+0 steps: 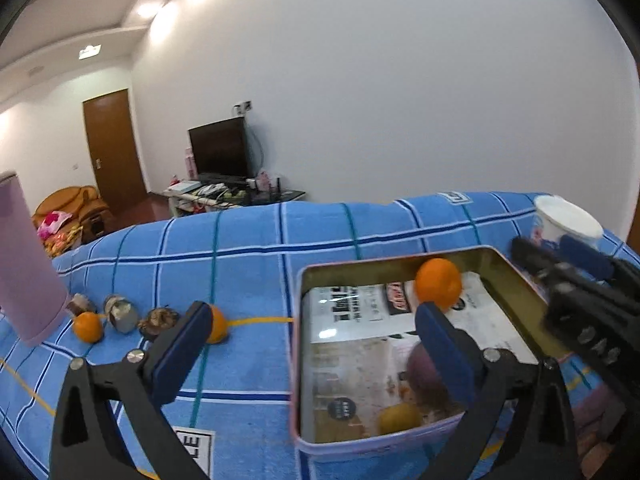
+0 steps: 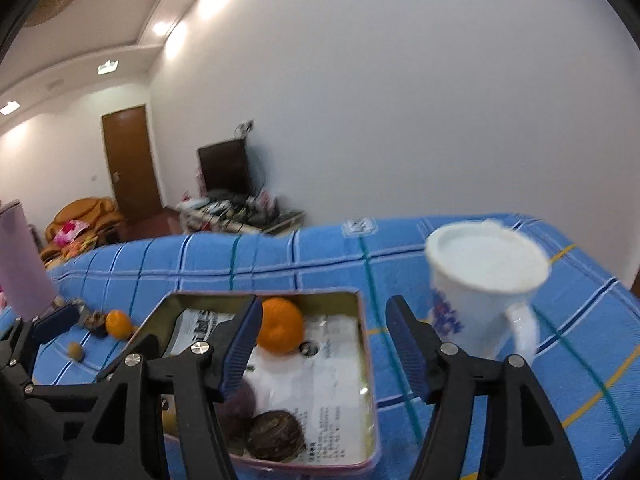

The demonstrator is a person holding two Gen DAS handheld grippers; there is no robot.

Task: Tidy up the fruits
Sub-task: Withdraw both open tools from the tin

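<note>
An open metal tin (image 1: 298, 320), lined with printed paper, sits on a blue checked cloth. It holds an orange (image 1: 438, 284) at the far end, a blurred purple fruit (image 1: 424, 364) and a yellow fruit (image 1: 400, 418). My left gripper (image 1: 316, 332) is open wide over the tin's left edge, holding nothing. In the right wrist view the same orange (image 2: 280, 330) lies beyond my open right gripper (image 2: 324, 344), which hovers over the tin (image 2: 366, 360). A dark round fruit (image 2: 276, 436) lies near the tin's front. Two oranges (image 1: 88, 326) (image 1: 218, 324) and several dark fruits (image 1: 162, 320) lie on the cloth to the left.
A white mug (image 2: 484, 280) stands right of the tin, close to the right gripper's fingers (image 2: 408, 344). A tall pink cylinder (image 1: 28, 272) stands at the far left. My right gripper (image 1: 544, 242) shows at the tin's right side. Beyond the cloth are a television, a door and a white wall.
</note>
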